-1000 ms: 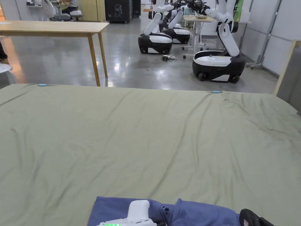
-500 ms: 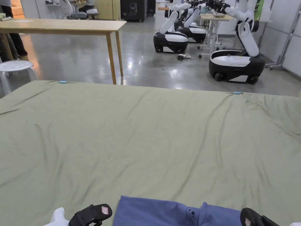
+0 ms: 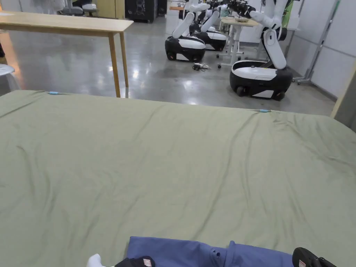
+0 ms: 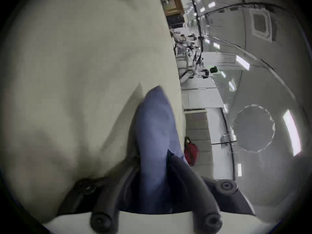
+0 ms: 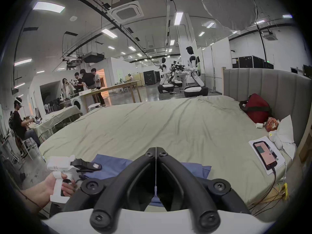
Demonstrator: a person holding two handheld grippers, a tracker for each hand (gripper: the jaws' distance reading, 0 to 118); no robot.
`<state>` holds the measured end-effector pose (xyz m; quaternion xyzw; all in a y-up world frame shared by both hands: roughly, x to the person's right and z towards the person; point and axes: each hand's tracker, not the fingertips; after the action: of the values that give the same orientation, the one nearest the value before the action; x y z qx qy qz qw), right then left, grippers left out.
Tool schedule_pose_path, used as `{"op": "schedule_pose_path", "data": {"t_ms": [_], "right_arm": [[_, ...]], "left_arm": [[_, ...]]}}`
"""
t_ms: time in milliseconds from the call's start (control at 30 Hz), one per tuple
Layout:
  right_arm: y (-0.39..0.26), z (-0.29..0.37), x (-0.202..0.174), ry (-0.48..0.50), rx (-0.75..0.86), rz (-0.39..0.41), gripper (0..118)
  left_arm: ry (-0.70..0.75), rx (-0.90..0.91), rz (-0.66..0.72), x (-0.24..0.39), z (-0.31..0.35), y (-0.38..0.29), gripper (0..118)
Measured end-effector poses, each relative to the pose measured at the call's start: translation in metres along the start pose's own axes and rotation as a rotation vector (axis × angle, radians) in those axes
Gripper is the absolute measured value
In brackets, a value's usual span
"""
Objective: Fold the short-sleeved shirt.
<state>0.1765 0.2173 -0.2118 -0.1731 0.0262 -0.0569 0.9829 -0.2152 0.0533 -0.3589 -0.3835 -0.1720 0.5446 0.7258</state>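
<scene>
the blue shirt (image 3: 194, 251) lies at the near edge of the bed (image 3: 167, 163), on the green sheet, bunched into a low strip with one small fold standing up near its middle. the left gripper (image 4: 152, 175) has blue cloth running between its jaws, so it looks clamped on the shirt — though that view is blurred and the contact itself is hard to see. the right gripper (image 5: 156, 151) has its jaws pressed together tip to tip with nothing visible between them, hovering just above the shirt's right part.

my guess is the step in hand is getting the shirt spread flat before any fold. to do it well, the right gripper should open and take the far corner, then both pull apart evenly and drag the cloth onto the open sheet — keeping it low so it does not twist.

the shirt is plain, soft and thin-looking; its sleeves and collar cannot be told apart here.
</scene>
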Motion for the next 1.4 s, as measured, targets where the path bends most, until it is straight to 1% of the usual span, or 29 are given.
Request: {"op": "schedule_pose_path", "data": {"t_ms": [167, 200, 267, 300, 333, 367, 433, 500, 533, 567, 600, 667, 767, 800, 833, 867, 900, 933, 1000, 1033, 1067, 1100, 1167, 1200, 1233, 1267, 1300, 1333, 1400], "right_arm": [[0.000, 0.000, 0.002, -0.004, 0.005, -0.007, 1], [0.000, 0.000, 0.002, 0.001, 0.007, -0.013, 1], [-0.002, 0.000, 0.002, 0.010, 0.001, -0.012, 1], [-0.003, -0.001, 0.002, 0.013, 0.000, -0.008, 1], [-0.004, -0.002, 0.002, 0.018, -0.001, -0.007, 1], [-0.004, -0.002, 0.002, 0.023, -0.003, -0.011, 1], [-0.006, -0.002, 0.003, 0.029, -0.004, -0.021, 1], [-0.008, 0.001, 0.006, 0.032, 0.000, -0.026, 1], [-0.009, 0.003, 0.007, 0.032, 0.000, -0.025, 1], [-0.010, 0.005, 0.009, 0.028, 0.002, -0.020, 1], [-0.010, 0.008, 0.012, 0.024, 0.003, -0.014, 1], [-0.012, 0.014, 0.019, 0.009, 0.008, -0.011, 1], [-0.015, 0.023, 0.033, -0.014, 0.014, -0.029, 1], [-0.015, 0.025, 0.038, -0.019, 0.014, -0.039, 1], [-0.016, 0.026, 0.042, -0.021, 0.012, -0.044, 1], [-0.016, 0.025, 0.045, -0.024, 0.011, -0.048, 1], [-0.016, 0.024, 0.049, -0.028, 0.008, -0.052, 1], [-0.017, 0.023, 0.051, -0.029, 0.005, -0.055, 1], [-0.017, 0.021, 0.054, -0.025, 0.004, -0.066, 1], [-0.017, 0.020, 0.054, -0.021, 0.003, -0.069, 1], [-0.018, 0.018, 0.053, -0.017, 0.000, -0.072, 1], [-0.018, 0.016, 0.052, -0.011, -0.002, -0.074, 1], [-0.020, 0.013, 0.050, 0.004, -0.012, -0.077, 1], [-0.021, 0.011, 0.048, 0.016, -0.022, -0.078, 1], [-0.022, 0.008, 0.046, 0.028, -0.034, -0.079, 1], [-0.022, 0.005, 0.044, 0.035, -0.045, -0.079, 1], [-0.022, 0.002, 0.041, 0.040, -0.058, -0.078, 1], [-0.022, -0.003, 0.039, 0.048, -0.081, -0.076, 1], [-0.022, -0.011, 0.035, 0.052, -0.112, -0.083, 1]], "left_arm": [[0.083, 0.181, -0.181, 0.033, 0.058, 0.050, 12], [0.141, 0.224, -0.234, 0.041, 0.071, 0.059, 12], [0.236, 0.275, -0.379, 0.062, 0.088, 0.066, 12], [0.274, 0.298, -0.441, 0.057, 0.091, 0.080, 12], [0.286, 0.294, -0.498, 0.068, 0.089, 0.074, 12], [0.287, 0.269, -0.592, 0.083, 0.085, 0.064, 12], [0.300, 0.257, -0.779, 0.119, 0.064, 0.025, 12], [0.304, 0.191, -0.965, 0.149, 0.030, -0.020, 12], [0.310, 0.161, -1.028, 0.158, 0.014, -0.039, 12], [0.328, 0.129, -1.134, 0.167, -0.010, -0.067, 12], [0.348, 0.107, -1.235, 0.172, -0.031, -0.090, 12], [0.376, 0.055, -1.360, 0.168, -0.071, -0.126, 12], [0.512, -0.085, -1.509, 0.143, -0.119, -0.156, 13], [0.525, -0.123, -1.530, 0.133, -0.128, -0.161, 18], [0.522, -0.148, -1.526, 0.128, -0.131, -0.161, 29], [0.509, -0.171, -1.493, 0.125, -0.132, -0.161, 59], [0.485, -0.172, -1.468, 0.128, -0.127, -0.159, 81], [0.458, -0.181, -1.449, 0.131, -0.122, -0.158, 88], [0.342, -0.092, -1.387, 0.159, -0.089, -0.148, 87], [0.296, -0.050, -1.342, 0.168, -0.076, -0.140, 90], [0.241, -0.008, -1.270, 0.176, -0.061, -0.128, 100], [0.205, 0.025, -1.192, 0.183, -0.048, -0.114, 105], [0.216, 0.096, -1.077, 0.177, -0.034, -0.091, 105], [0.264, 0.099, -1.036, 0.167, -0.036, -0.080, 105], [0.332, 0.072, -1.022, 0.160, -0.044, -0.072, 98], [0.370, 0.020, -1.013, 0.150, -0.052, -0.069, 73], [0.398, -0.030, -1.001, 0.139, -0.060, -0.069, 42], [0.359, -0.097, -1.000, 0.131, -0.070, -0.075, 42], [0.327, -0.179, -1.010, 0.123, -0.087, -0.102, 21]]}}
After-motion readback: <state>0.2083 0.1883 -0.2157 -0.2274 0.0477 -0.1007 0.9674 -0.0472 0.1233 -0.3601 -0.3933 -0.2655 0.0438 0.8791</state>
